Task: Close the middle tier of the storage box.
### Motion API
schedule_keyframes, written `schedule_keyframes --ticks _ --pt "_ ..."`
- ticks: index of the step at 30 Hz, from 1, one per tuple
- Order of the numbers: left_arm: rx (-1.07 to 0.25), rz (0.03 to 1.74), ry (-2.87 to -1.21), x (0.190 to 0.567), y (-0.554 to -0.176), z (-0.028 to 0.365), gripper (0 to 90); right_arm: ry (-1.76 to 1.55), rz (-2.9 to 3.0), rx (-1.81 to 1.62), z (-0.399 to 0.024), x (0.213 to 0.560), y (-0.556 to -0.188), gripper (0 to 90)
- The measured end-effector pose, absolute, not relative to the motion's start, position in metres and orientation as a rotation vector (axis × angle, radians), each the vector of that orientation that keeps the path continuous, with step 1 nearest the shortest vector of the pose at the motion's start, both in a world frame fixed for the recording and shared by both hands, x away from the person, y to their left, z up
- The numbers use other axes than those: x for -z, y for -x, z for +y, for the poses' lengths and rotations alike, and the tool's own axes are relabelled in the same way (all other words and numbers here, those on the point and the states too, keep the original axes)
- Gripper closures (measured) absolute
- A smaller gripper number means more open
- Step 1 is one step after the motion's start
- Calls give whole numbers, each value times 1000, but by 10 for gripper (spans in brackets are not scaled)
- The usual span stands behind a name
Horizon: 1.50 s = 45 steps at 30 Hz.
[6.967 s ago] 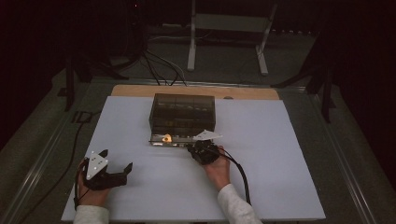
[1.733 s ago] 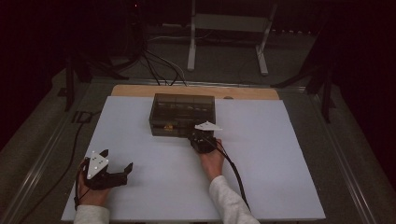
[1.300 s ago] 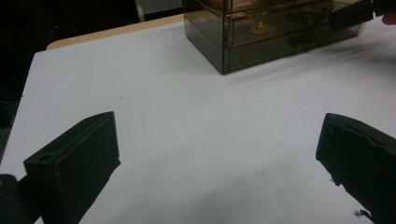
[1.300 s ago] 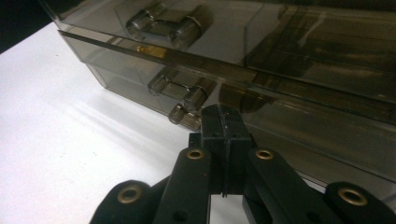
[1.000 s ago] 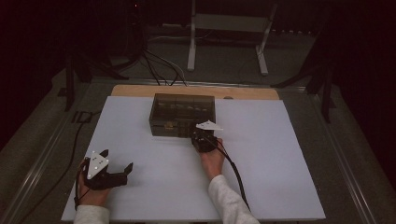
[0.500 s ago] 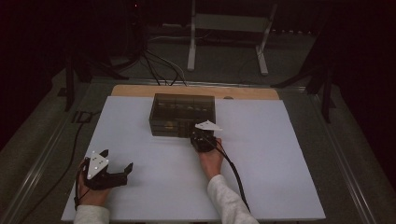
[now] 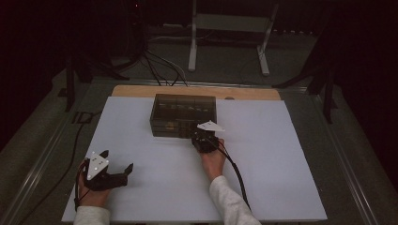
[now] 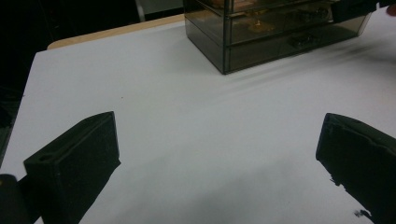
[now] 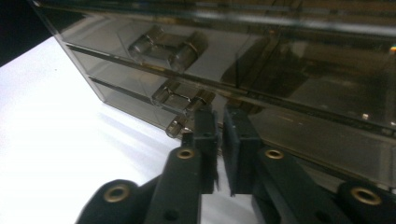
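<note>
- Your white table top (image 7: 281, 154) spans the middle of the high view, with a strip of bare light wood (image 7: 248, 93) along its far edge.
- The smoked, see-through plastic drawer cabinet (image 7: 183, 115) sits upper centre of that view, near the far edge; it also shows at the top of the left gripper view (image 8: 275, 32), and the right gripper view looks straight at its front (image 9: 303, 74).
- Your left gripper (image 7: 117, 164) rests at the lower left of the high view, well apart from the cabinet. Its black jaws stand wide apart, with only white table between them in the left gripper view.
- Your right gripper (image 7: 202, 136) is at the centre of the high view, right up at the lower right corner of the cabinet's front. Its jaws are nearly together, a narrow gap left (image 9: 219, 140).
- The small silver metal drawer knobs (image 9: 182, 100) sit just beyond the jaw tips, one close beside the left tip. I cannot tell whether the jaws pinch anything.
</note>
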<state>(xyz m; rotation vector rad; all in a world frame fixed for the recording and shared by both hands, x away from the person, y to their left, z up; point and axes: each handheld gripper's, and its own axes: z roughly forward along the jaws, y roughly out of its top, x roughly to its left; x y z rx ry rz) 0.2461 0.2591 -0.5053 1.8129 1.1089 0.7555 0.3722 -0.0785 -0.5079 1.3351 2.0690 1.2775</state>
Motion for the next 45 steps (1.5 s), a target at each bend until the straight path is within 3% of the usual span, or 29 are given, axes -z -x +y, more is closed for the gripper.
schedule_keyframes --ticks 5,12,13,18,21,32,35,45 --pt "-757 1114 -1817 505 -246 259 6 -1311 2087 -1285 -85 500 -366 660" --pt "-755 1115 -1816 505 -247 260 6 -1312 2104 -1295 -93 493 -362 515" --pt "-755 1115 -1813 505 -246 260 6 -1312 2108 -1304 -95 491 -360 430" --pt "-755 1115 -1817 506 -247 260 6 -1303 2121 -1308 -99 486 -353 373" --pt "-755 1117 -1812 505 -246 260 6 -1300 2132 -1314 -104 482 -347 279" --pt "-753 1117 -1819 506 -247 259 6 -1322 2124 -1346 -127 482 -335 131" --pt "-754 1122 -1812 506 -246 260 6 -1306 2141 -1370 -131 478 -331 23" --pt "-750 1123 -1804 505 -246 261 6 -1259 2098 -1371 -145 467 -319 0"
